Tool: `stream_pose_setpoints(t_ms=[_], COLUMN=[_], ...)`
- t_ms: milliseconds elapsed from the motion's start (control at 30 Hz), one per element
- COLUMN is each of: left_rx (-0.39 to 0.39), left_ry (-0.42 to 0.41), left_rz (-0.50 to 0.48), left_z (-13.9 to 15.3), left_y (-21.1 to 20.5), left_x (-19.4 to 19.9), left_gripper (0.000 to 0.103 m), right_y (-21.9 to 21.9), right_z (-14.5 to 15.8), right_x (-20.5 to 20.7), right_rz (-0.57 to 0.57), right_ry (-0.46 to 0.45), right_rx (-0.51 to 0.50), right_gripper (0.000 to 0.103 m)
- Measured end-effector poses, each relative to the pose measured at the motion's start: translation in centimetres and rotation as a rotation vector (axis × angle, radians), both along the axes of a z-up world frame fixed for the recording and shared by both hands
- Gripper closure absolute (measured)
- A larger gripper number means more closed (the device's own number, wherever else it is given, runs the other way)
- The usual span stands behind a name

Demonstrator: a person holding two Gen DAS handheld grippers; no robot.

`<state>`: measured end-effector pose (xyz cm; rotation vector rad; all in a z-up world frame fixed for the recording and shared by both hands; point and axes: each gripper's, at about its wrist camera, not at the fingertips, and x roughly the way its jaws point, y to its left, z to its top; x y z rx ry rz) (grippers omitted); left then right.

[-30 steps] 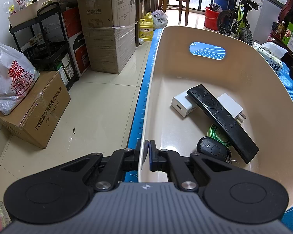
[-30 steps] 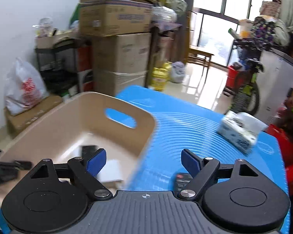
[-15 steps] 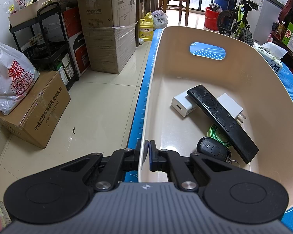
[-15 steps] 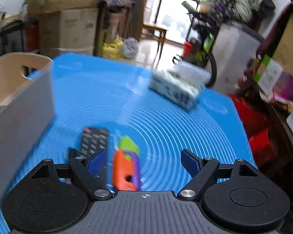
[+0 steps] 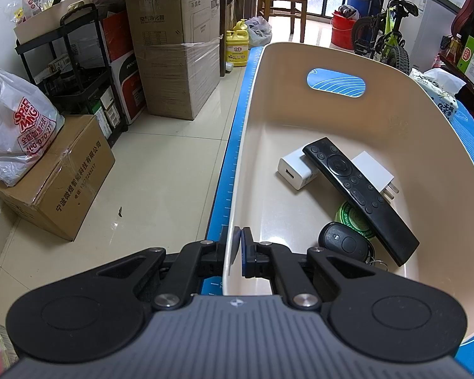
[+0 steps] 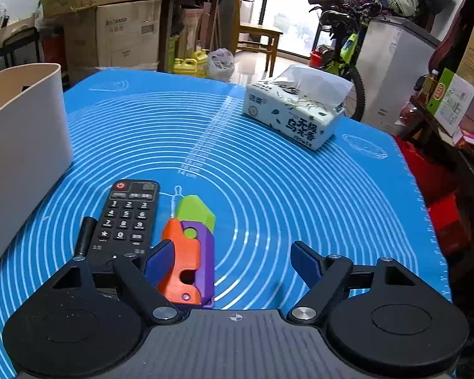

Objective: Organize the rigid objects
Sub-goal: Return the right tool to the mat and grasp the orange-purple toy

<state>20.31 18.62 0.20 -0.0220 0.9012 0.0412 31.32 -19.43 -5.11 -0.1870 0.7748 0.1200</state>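
Beside the bin [image 6: 22, 132], the right gripper [image 6: 233, 262] spreads wide fingers over the toy [image 6: 189, 252]; the left gripper [image 5: 238, 249] pinches the bin's rim, steadying it.

Stacked cardboard boxes [image 5: 177, 63] and a black shelf cart [image 5: 75, 79] crowd the glossy tiled floor [image 5: 161, 170].
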Motion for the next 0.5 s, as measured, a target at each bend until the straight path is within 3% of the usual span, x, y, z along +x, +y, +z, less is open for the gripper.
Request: stream_pose_setpoints(t_ms=[367, 500], left_rx=[0.0, 0.0], left_ry=[0.0, 0.0], left_rz=[0.0, 0.0], left_z=[0.0, 0.0], left_y=[0.0, 0.0], left_x=[0.0, 0.0], left_gripper=[0.096, 0.096], right_y=[1.1, 1.1], right_z=[-1.1, -1.6], right_x=[0.0, 0.2], right_rz=[0.041, 0.055], right_ry=[0.04, 0.058], right_rx=[-0.004, 0.025], right_gripper=[0.024, 0.038])
